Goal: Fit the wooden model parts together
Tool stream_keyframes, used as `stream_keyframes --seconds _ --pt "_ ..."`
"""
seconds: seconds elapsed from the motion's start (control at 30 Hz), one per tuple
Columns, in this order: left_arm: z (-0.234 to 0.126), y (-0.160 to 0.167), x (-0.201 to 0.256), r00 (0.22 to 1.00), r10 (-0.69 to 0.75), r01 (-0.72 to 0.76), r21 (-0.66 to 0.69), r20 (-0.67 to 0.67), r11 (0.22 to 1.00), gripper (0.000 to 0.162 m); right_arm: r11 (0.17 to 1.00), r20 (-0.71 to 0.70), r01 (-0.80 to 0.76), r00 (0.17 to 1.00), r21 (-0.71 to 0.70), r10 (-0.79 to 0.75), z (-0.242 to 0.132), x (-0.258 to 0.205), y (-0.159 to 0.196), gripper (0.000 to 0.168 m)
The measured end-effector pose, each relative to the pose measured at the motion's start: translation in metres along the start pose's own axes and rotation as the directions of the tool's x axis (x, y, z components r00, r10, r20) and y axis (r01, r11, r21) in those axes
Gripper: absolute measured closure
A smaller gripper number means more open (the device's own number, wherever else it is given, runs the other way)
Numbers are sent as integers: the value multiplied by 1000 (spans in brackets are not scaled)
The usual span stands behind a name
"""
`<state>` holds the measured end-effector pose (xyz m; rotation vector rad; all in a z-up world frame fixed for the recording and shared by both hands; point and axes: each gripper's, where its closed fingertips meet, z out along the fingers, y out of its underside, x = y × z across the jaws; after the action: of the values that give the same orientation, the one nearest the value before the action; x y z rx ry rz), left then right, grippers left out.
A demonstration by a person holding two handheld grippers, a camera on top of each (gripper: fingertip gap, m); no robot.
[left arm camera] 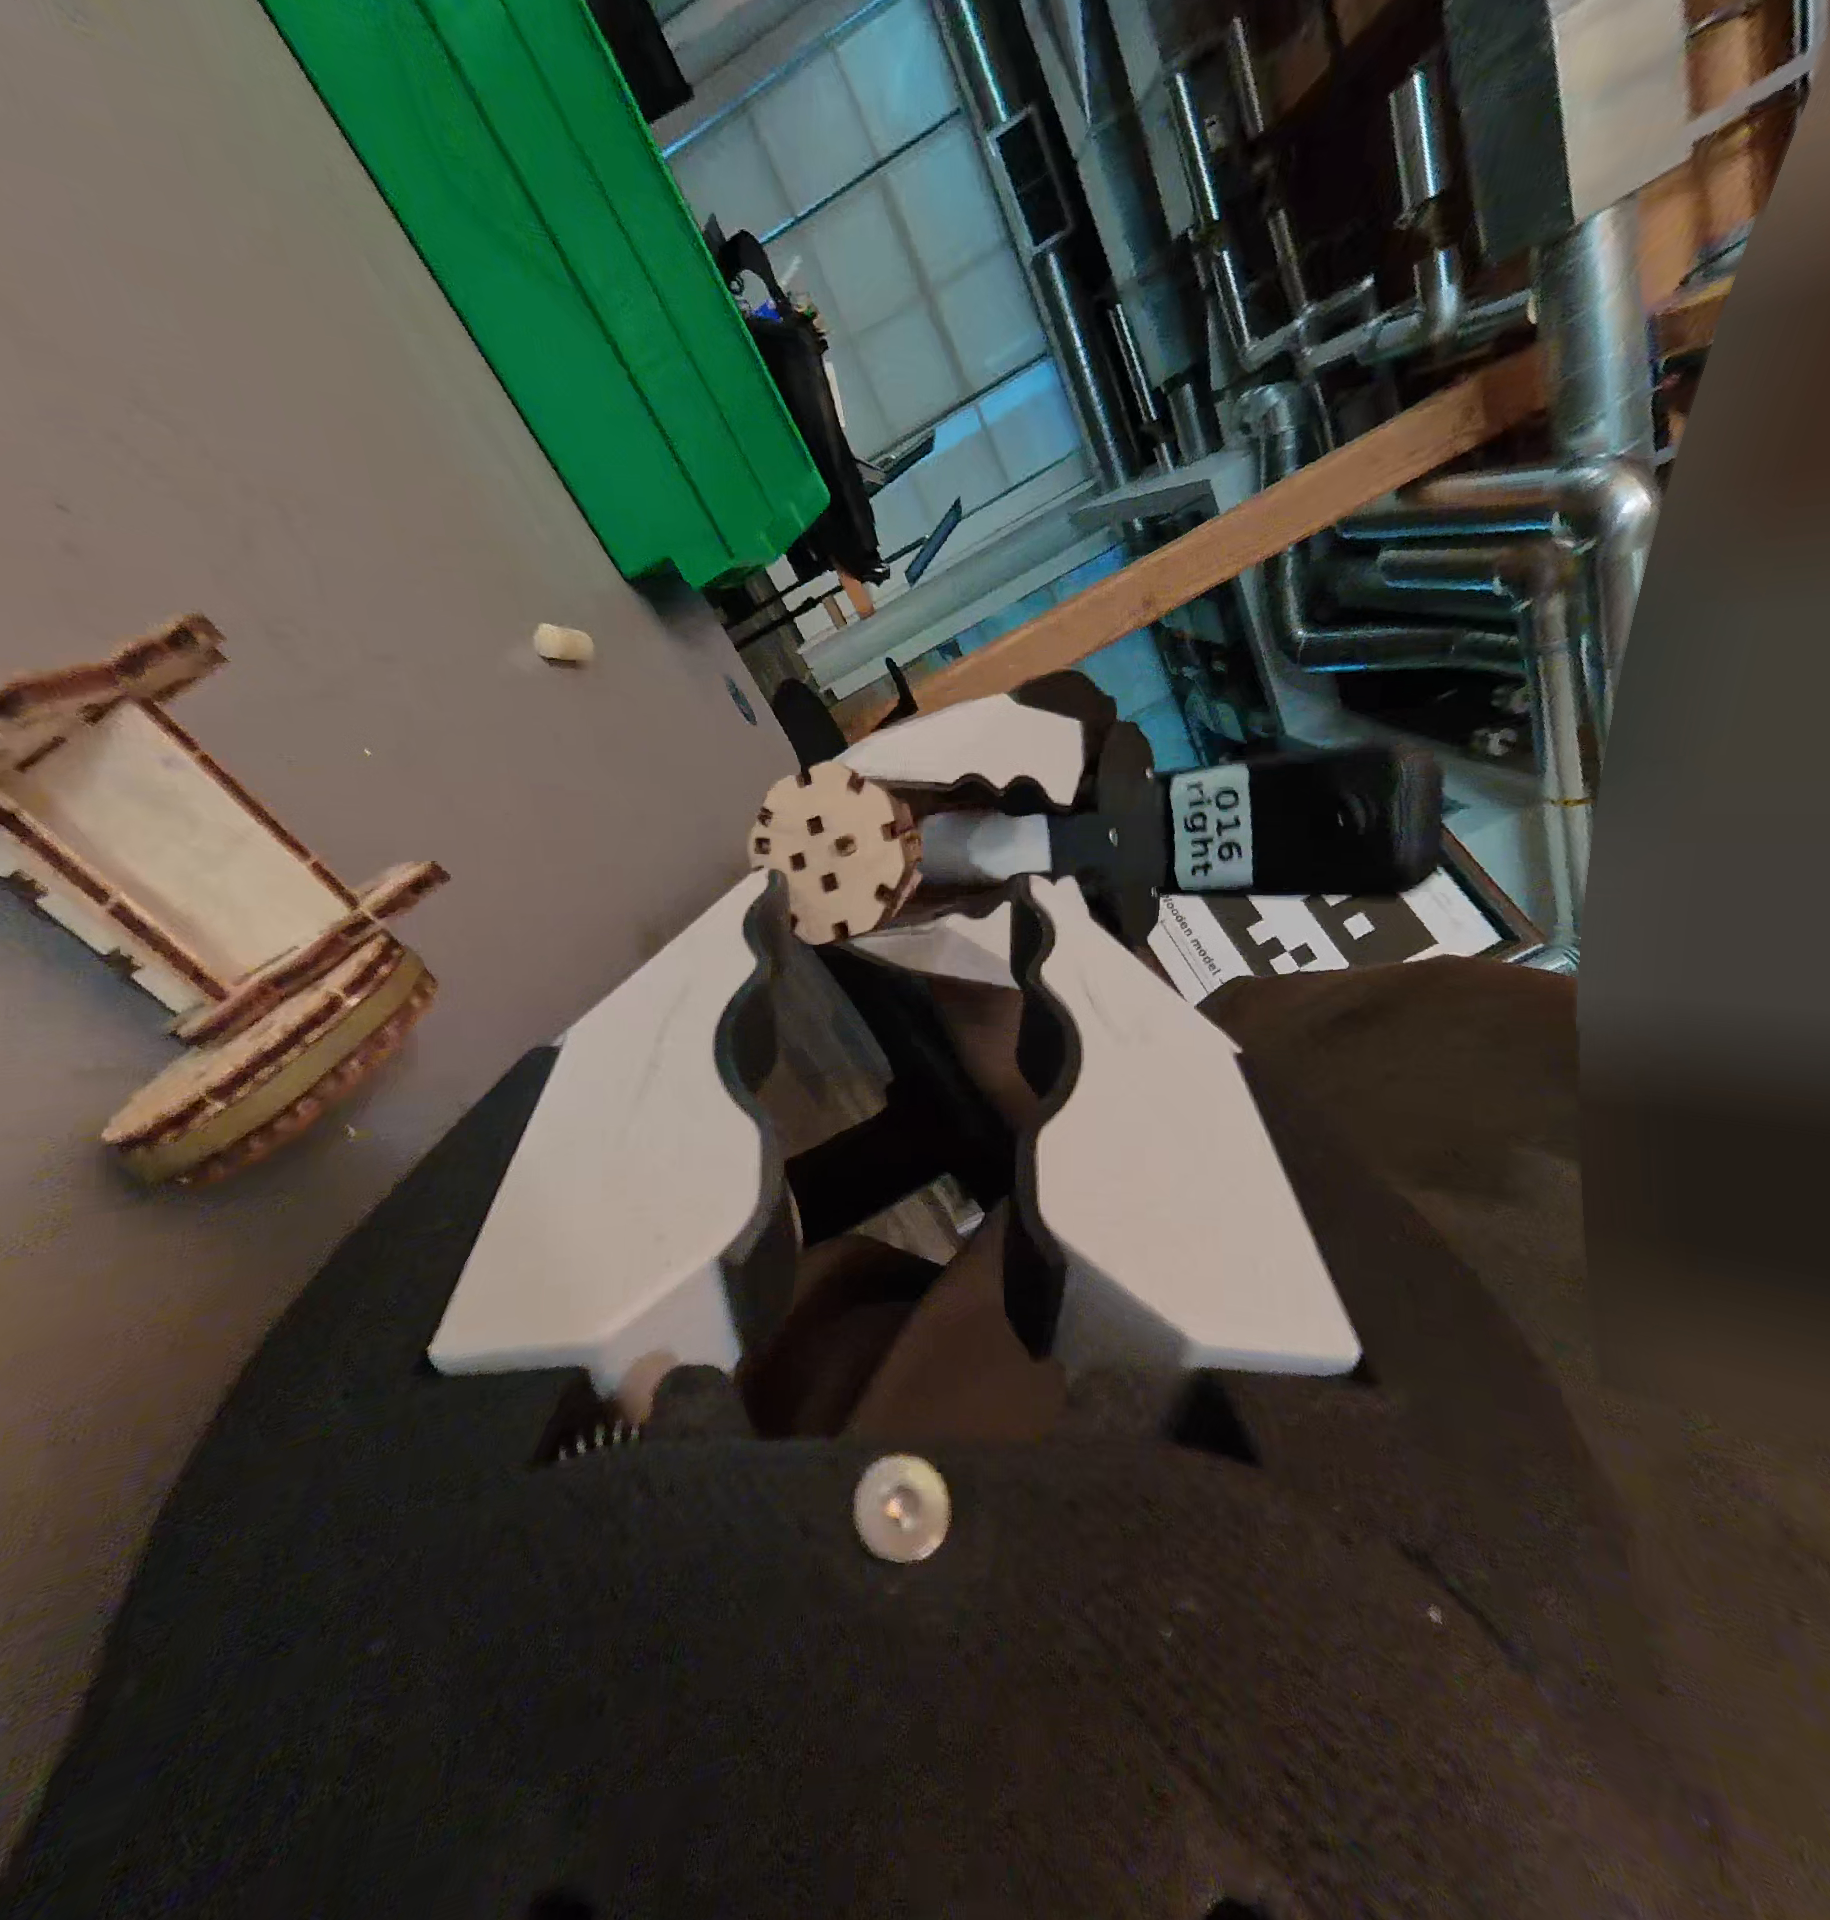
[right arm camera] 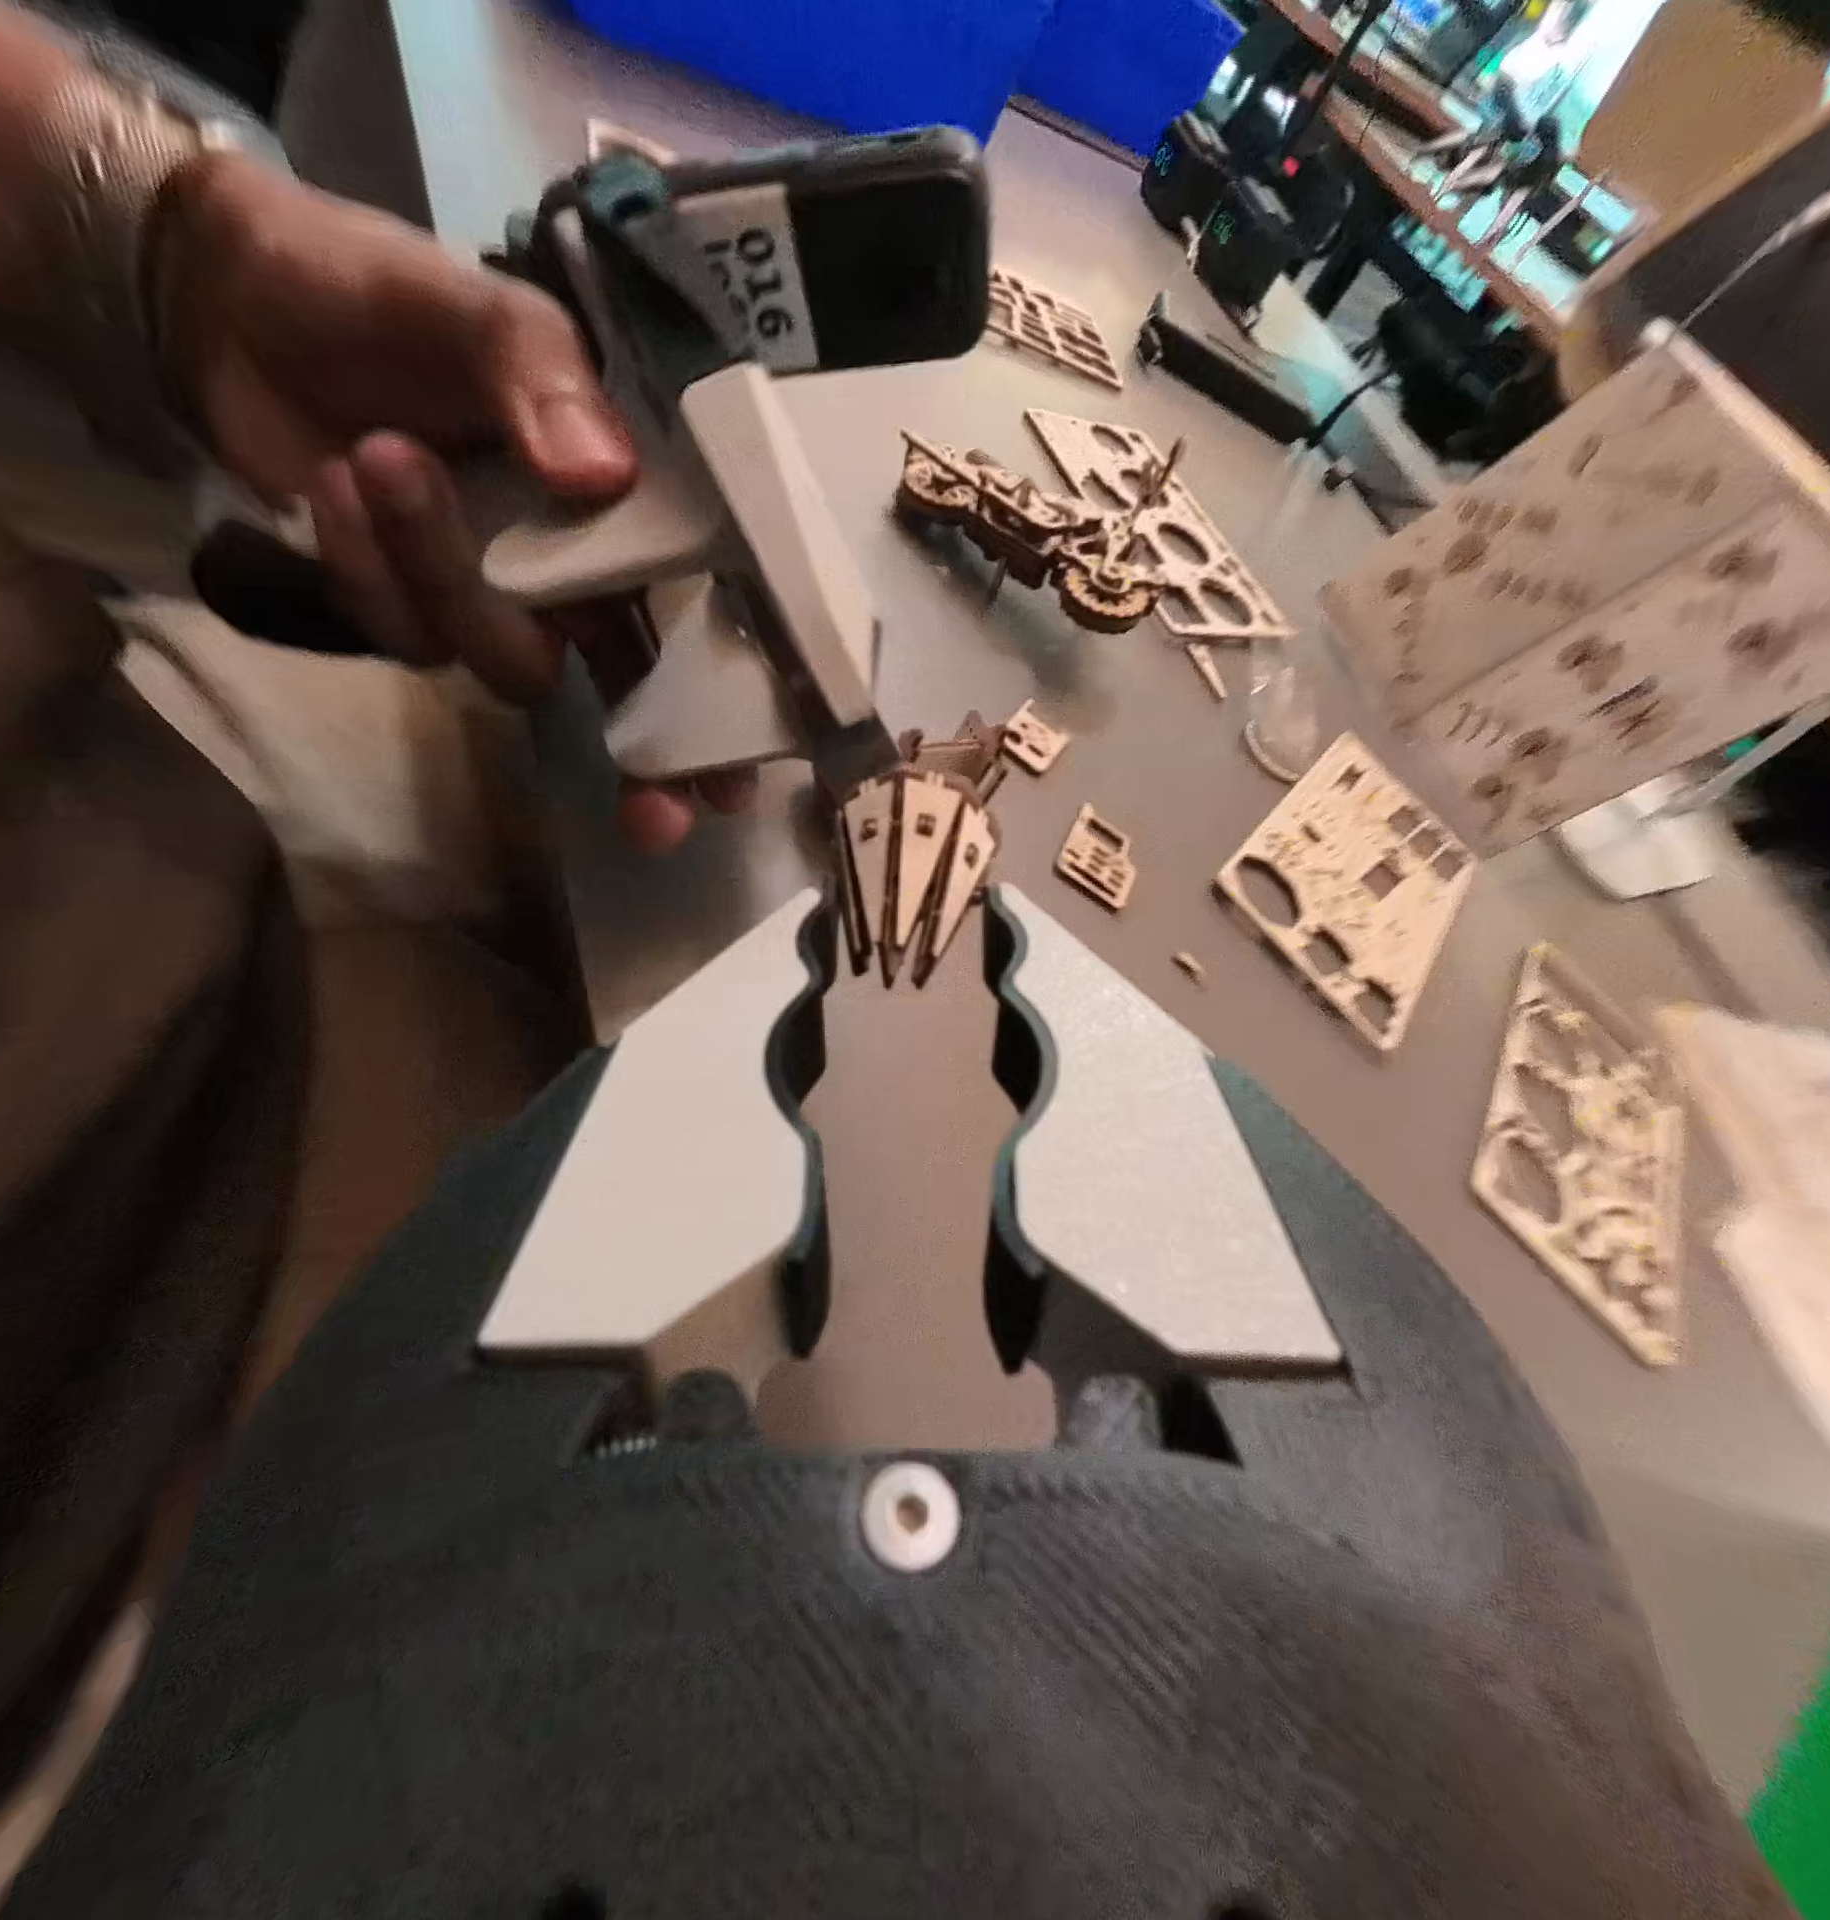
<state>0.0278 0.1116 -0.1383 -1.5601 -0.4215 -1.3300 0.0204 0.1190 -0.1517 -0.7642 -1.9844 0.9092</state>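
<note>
A small ribbed wooden drum [right arm camera: 916, 878] sits between my right gripper's [right arm camera: 906, 914] fingertips, which are shut on its sides. In the left wrist view its slotted round end [left arm camera: 833, 862] faces the camera, and the right gripper [left arm camera: 994, 836] holds it from behind. My left gripper [left arm camera: 900, 904] has its jaws apart, wider than the drum. Its left fingertip [left arm camera: 776, 904] lies against the drum's end. In the right wrist view a hand [right arm camera: 371, 416] holds the left gripper [right arm camera: 849, 748], whose tip meets the drum's far end.
A wooden frame on a gear disc [left arm camera: 215, 904] and a small pale peg [left arm camera: 563, 642] lie on the grey table [left arm camera: 163, 416] by a green bin [left arm camera: 578, 291]. A wooden motorcycle model [right arm camera: 1025, 530], cut-out sheets [right arm camera: 1347, 894], small parts [right arm camera: 1098, 857] and a clear box [right arm camera: 1617, 603] lie to the right.
</note>
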Motion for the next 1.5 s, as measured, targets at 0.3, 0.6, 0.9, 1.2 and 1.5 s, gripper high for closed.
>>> stream_keyframes --seconds 0.3,0.6,0.9,1.2,1.5 --pt "-2 0 1 1000 15 -15 -2 1 1000 137 968 -102 252 962 -6 -252 -3 -3 -12 142" --pt "-3 -2 -1 999 33 -33 14 10 999 149 967 -101 253 961 -39 -256 -2 -3 -7 139" --pt "-3 -1 -11 993 73 -72 -23 89 997 135 990 -80 69 994 -123 -79 4 10 22 157" --pt "-10 -11 -7 995 71 -72 17 74 997 137 976 -76 -182 982 -119 173 7 26 36 135" --pt "-10 -17 -4 995 81 -83 42 62 996 140 948 -34 -259 966 -182 257 34 40 44 120"
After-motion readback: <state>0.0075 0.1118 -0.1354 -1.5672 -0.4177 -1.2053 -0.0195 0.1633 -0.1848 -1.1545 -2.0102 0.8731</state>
